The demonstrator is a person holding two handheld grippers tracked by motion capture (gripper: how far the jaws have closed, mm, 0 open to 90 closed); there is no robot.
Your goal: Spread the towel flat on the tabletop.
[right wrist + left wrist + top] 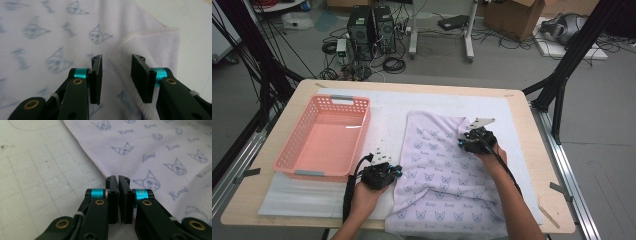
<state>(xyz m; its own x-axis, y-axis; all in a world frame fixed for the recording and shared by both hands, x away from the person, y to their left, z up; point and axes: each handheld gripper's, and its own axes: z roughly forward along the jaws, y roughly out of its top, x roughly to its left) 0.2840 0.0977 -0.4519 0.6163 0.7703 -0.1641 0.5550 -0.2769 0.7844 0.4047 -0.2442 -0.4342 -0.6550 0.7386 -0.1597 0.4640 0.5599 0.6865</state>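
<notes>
Two grippers work a lilac towel point(447, 175) spread over the table's near right part, its near edge hanging off the front. The left gripper point(118, 180) has its jaws pressed together on the towel's left hem. The right gripper point(117, 62), jaws apart, straddles the folded-over far right corner. A pink basket point(292, 150) sits left.

Lilac cat-print towel point(447, 170), corner folded, on table.

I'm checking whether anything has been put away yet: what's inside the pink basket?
The pink basket shows only its bare pink floor, nothing in it. The near wall hides a thin strip of floor behind it. The printed towel lies outside, on the white mat.
</notes>
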